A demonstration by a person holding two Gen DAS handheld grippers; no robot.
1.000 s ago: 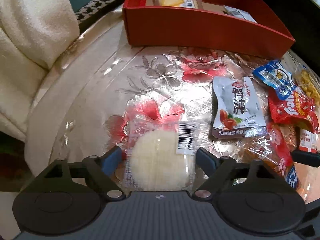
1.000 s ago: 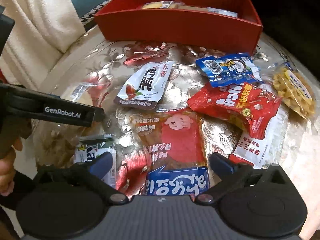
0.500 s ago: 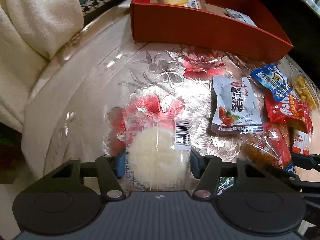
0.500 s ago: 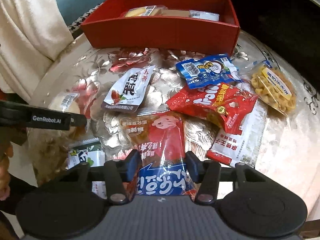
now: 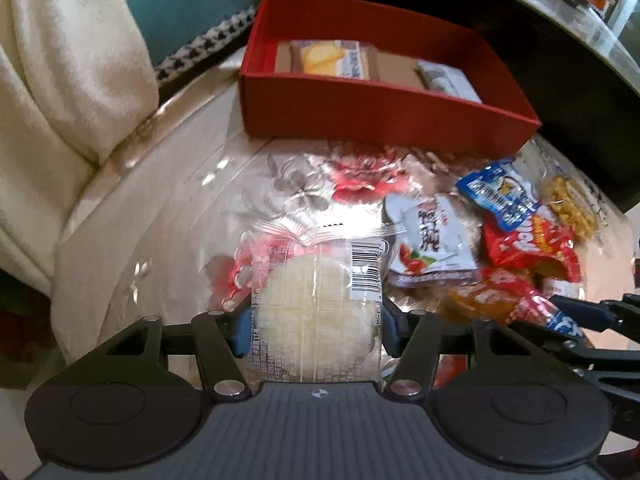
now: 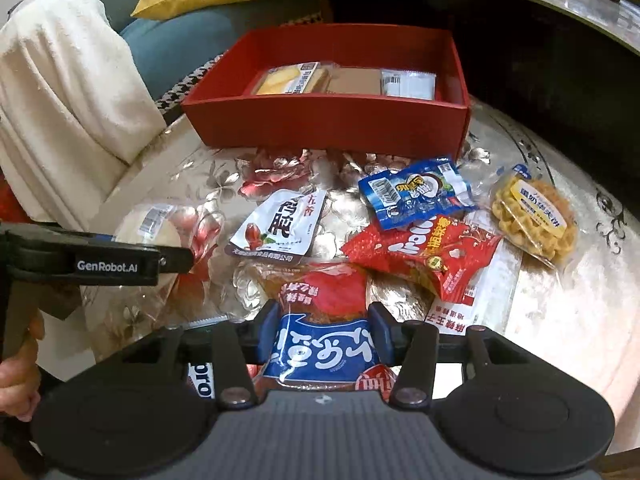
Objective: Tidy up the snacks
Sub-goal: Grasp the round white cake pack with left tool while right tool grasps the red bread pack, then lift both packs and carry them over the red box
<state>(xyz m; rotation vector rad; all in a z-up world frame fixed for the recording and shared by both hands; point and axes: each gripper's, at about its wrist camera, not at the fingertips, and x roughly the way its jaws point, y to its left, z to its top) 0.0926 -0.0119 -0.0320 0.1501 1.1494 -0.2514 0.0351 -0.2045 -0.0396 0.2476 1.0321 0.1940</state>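
Observation:
My left gripper (image 5: 316, 322) is shut on a clear packet holding a round white cake (image 5: 312, 296), raised a little above the flowered table. The jaws of my right gripper (image 6: 324, 330) are closing, and their pads press the sides of a red-and-blue snack packet (image 6: 324, 292) whose far end droops toward the table. The red box (image 5: 360, 116) stands behind, open at the top, with a yellow cake packet (image 5: 324, 58) and a white packet (image 5: 444, 80) inside. In the right wrist view the left gripper's finger (image 6: 120, 258) crosses the left edge, in front of the white cake (image 6: 148, 224).
Loose on the table (image 6: 560, 320) lie a white-grey pouch (image 6: 280, 228), a blue packet (image 6: 416, 192), a red packet (image 6: 420, 252) and a waffle packet (image 6: 532, 216). A cream cloth (image 6: 68, 112) hangs at the left. A hand (image 6: 16, 380) grips the left tool.
Both grippers went from open to shut on their packets. Both then rose, lifting the white cake and the red-and-blue packet, and more of the box's inside shows.

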